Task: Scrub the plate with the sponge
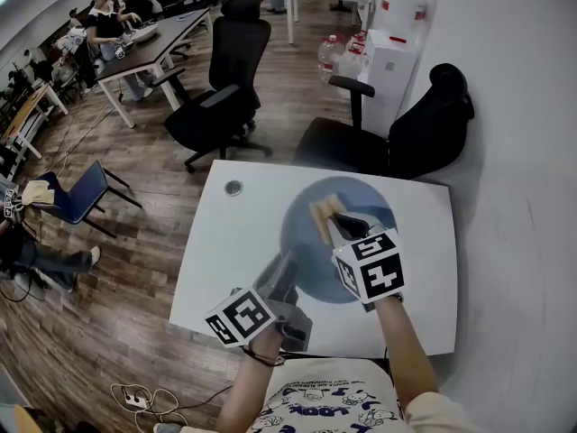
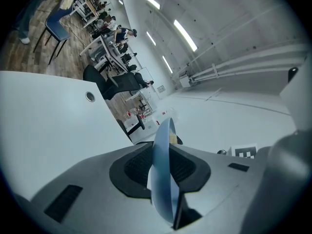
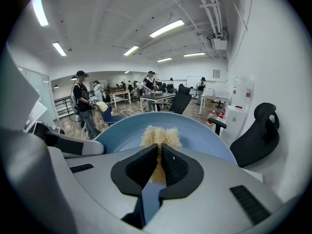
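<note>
A round blue plate point(image 1: 311, 251) lies on the white table point(image 1: 225, 242). My left gripper point(image 1: 287, 273) is shut on the plate's near-left rim; in the left gripper view the plate point(image 2: 163, 172) stands edge-on between the jaws of the left gripper point(image 2: 163, 167). My right gripper point(image 1: 335, 228) reaches over the plate from the right and is shut on a shaggy yellow sponge point(image 1: 325, 215). In the right gripper view the sponge point(image 3: 160, 138) sticks out past the right gripper point(image 3: 160, 165) and rests on the plate's point(image 3: 204, 138) inner face.
A round cable hole point(image 1: 233, 188) sits near the table's far-left corner. Black office chairs point(image 1: 397, 138) stand just beyond the far edge, a wall runs along the right, and people sit and stand at desks point(image 1: 135, 48) far left.
</note>
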`<state>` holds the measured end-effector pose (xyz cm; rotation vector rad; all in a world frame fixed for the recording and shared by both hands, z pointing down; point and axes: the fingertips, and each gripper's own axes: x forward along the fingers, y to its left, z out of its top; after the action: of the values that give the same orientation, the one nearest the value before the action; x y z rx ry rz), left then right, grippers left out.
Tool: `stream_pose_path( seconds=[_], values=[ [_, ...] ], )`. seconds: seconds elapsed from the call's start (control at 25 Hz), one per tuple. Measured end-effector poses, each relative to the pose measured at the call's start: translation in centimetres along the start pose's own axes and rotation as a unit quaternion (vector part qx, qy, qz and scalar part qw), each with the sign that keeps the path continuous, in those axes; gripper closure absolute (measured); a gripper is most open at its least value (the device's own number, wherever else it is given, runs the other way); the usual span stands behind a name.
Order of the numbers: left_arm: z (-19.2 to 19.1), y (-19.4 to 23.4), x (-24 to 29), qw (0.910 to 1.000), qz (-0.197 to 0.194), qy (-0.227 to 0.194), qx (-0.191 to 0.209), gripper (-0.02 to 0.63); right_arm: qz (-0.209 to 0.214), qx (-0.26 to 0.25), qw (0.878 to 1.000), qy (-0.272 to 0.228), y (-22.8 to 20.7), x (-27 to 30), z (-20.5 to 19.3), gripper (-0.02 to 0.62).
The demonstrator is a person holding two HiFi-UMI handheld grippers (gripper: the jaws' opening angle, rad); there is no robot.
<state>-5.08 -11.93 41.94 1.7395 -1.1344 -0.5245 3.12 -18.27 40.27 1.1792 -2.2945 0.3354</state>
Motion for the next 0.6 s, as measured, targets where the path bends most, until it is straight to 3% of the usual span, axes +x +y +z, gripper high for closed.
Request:
stream_pose_path(
  seconds=[0.6],
  values=[
    [0.6,0.5,-0.1,1.0,0.006,-0.004,-0.006,0.527,0.024,-0.019,1.0,0.0,2.1,0.5,0.1,0.557]
  ],
)
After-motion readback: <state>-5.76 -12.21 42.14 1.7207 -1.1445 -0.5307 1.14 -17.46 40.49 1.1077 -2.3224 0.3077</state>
